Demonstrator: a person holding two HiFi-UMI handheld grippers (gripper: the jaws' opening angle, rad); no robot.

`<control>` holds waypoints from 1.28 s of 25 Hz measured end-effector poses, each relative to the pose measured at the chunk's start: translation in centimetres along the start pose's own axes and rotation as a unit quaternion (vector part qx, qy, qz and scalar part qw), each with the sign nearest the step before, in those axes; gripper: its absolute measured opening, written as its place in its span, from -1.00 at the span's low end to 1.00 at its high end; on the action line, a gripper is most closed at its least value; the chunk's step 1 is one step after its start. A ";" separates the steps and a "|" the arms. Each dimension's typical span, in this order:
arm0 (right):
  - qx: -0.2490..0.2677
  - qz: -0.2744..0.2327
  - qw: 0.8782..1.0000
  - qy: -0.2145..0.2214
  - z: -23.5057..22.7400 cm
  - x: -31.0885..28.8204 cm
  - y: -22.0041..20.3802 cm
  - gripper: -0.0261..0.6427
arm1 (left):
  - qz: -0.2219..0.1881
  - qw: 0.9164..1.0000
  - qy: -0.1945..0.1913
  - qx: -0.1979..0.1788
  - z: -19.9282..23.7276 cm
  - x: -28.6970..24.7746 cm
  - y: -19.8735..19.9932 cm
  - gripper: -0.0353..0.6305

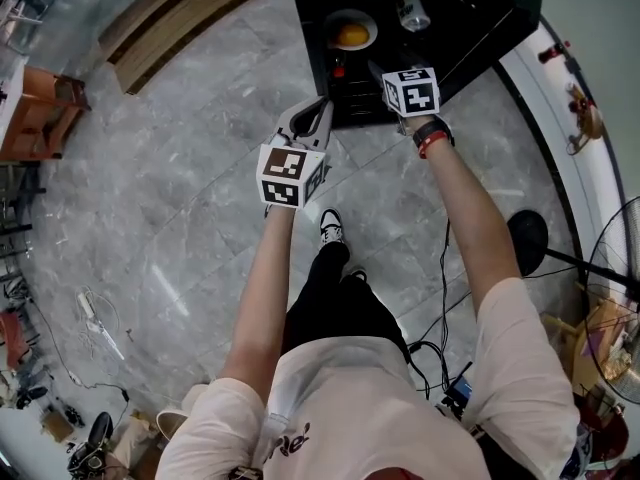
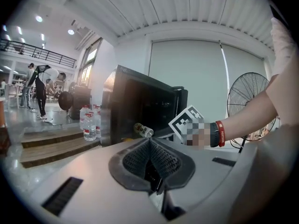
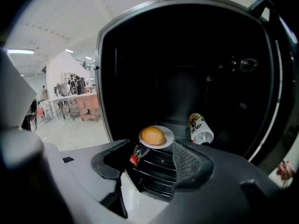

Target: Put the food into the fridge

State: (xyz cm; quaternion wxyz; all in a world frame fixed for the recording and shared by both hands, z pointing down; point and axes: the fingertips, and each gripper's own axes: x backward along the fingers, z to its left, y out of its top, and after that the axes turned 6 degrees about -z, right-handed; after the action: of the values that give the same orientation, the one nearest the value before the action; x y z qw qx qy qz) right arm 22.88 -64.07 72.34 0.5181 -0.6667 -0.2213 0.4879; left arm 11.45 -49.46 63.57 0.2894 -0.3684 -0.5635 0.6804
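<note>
A black fridge (image 1: pixel 470 28) stands open ahead of me on the grey floor. Inside lie a white plate (image 3: pixel 167 143) with a round golden bun (image 3: pixel 153 135) and a can (image 3: pixel 200 128) on its side. A small red-capped bottle (image 3: pixel 135 156) sits at the front of the dark slatted shelves. My right gripper (image 3: pixel 149 161) is open just before the shelves, nothing between its jaws; in the head view the right gripper (image 1: pixel 374 68) points at the plate (image 1: pixel 352 34). My left gripper (image 1: pixel 312 118) hangs lower left of it, shut and empty. Its own view shows the left gripper (image 2: pixel 150 148) and the can (image 2: pixel 143 130).
Wooden steps (image 1: pixel 190 8) run at the fridge's left, with water bottles (image 2: pixel 88 126) on them. A standing fan (image 2: pixel 247 101) and a round black stand base (image 1: pixel 527 234) are on the right. An orange chair (image 1: pixel 40 108) is far left. Cables lie on the floor behind me.
</note>
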 end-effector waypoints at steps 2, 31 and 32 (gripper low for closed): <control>-0.021 -0.002 1.000 -0.003 0.1 2.4 0.7 -0.05 | 0.005 1.000 0.003 0.000 -0.5 1.1 1.1 -0.84; -0.062 -0.066 0.995 -0.051 6.5 31.0 5.9 -0.32 | -0.005 1.000 -0.003 0.001 -12.1 13.2 10.1 -0.84; -0.065 -0.071 0.994 -0.052 6.7 31.9 5.9 -0.33 | -0.006 1.000 -0.003 0.000 -12.6 13.7 10.2 -0.84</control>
State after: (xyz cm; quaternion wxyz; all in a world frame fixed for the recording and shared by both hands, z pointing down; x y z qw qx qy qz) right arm 29.32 -37.47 53.61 0.4942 -0.6556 -0.3260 0.4688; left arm 14.38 -33.39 49.96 0.2921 -0.3632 -0.5667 0.6794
